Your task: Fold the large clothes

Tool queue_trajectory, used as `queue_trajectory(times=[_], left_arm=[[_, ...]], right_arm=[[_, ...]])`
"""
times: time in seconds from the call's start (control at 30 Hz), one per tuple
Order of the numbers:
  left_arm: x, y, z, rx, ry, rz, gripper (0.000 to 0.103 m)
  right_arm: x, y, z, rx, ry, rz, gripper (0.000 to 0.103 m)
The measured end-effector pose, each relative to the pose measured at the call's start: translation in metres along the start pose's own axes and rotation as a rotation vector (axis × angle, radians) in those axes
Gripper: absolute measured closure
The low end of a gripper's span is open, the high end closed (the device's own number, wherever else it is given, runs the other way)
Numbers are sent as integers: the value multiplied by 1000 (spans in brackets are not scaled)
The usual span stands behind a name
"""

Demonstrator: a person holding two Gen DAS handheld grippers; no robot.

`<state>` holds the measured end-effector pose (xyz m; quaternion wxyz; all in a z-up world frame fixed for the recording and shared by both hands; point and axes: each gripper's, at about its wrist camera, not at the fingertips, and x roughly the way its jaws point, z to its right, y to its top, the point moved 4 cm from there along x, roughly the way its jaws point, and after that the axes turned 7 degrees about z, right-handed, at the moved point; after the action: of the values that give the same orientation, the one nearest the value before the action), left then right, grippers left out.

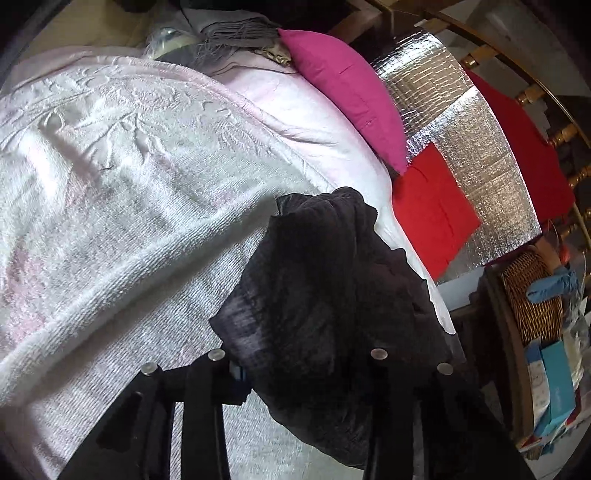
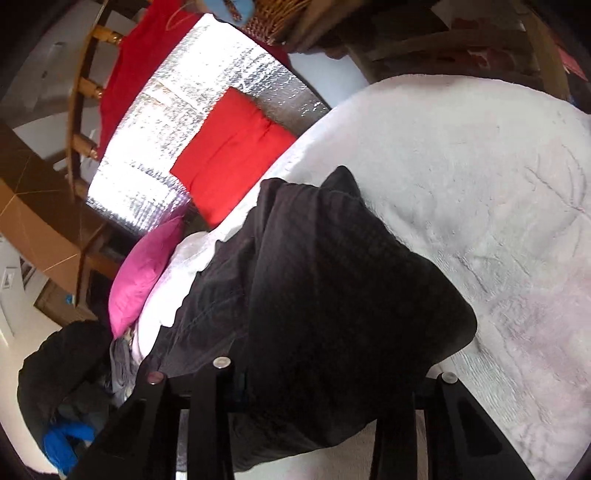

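A black garment (image 1: pixel 325 295) hangs bunched from my left gripper (image 1: pixel 299 365), which is shut on its fabric above the pale pink-white blanket (image 1: pixel 129 206) on the bed. In the right wrist view the same black garment (image 2: pixel 332 295) drapes over my right gripper (image 2: pixel 332 373), which is shut on it; the cloth hides the fingertips. The garment is lifted off the blanket (image 2: pixel 480 206) and hangs in folds between both grippers.
A magenta pillow (image 1: pixel 347 96) and a red pillow (image 1: pixel 432 206) lean on a silver foil panel (image 1: pixel 476 147) at the bed's edge. A wicker basket (image 1: pixel 532 295) and boxes stand beside the bed. Grey clothes (image 1: pixel 229 33) lie at the far end.
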<state>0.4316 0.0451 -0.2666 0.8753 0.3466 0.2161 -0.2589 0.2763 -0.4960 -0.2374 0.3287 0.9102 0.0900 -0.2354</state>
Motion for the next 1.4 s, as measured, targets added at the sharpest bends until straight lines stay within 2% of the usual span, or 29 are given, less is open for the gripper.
queue_trajectory(times=[0.3, 0.43, 0.5, 0.53, 0.57, 0.7, 0.77, 0.83, 0.9, 0.93, 1.0, 1.03, 1.1, 1.2, 1.23, 1.27, 1.3, 1.4], left_arm=[[-68, -36, -7, 117, -20, -75, 66], [-91, -63, -21, 160, 23, -110, 60], [-100, -71, -29, 157, 53, -149, 50], [-106, -73, -34, 152, 65, -164, 47], [-113, -76, -38, 146, 68, -177, 44], [-149, -78, -49, 129, 52, -222, 42], [-170, -71, -40, 178, 39, -196, 42], [-186, -60, -24, 246, 36, -138, 39], [-194, -48, 0, 308, 1, -85, 25], [-192, -39, 15, 332, -14, -58, 23], [-177, -25, 39, 369, -12, -28, 13], [-162, -20, 51, 404, -14, -42, 12], [-121, -14, 62, 420, 31, -115, 11], [-59, -13, 60, 378, 96, -236, 11], [-40, -14, 53, 365, 141, -267, 11], [-27, -15, 46, 357, 190, -279, 11], [-26, -21, 36, 355, 205, -278, 11], [-7, -24, 30, 388, 217, -287, 11]], right_arm=[[-76, -25, 25, -23, 4, -79, 64], [-105, -48, 52, -23, -7, -128, 64], [-112, -54, 62, -9, -7, -178, 57], [-114, -55, 66, 5, -7, -201, 47], [-118, -57, 72, 24, -21, -235, 42], [-148, -64, 84, 22, -31, -317, 41], [-169, -67, 77, -56, -26, -362, 41], [-185, -62, 60, -158, -8, -372, 41], [-195, -50, 40, -228, 14, -344, 41], [-196, -40, 26, -253, 39, -311, 41], [-189, -24, 3, -277, 67, -265, 27], [-180, -17, -9, -291, 66, -240, 20], [-153, -5, -28, -319, 56, -198, 20], [-98, -1, -49, -338, 15, -227, 20], [-77, 0, -54, -340, -7, -238, 20], [-59, 1, -58, -342, -27, -246, 20], [-42, 1, -59, -346, -50, -251, 20], [5, 4, -58, -371, -138, -250, 20]])
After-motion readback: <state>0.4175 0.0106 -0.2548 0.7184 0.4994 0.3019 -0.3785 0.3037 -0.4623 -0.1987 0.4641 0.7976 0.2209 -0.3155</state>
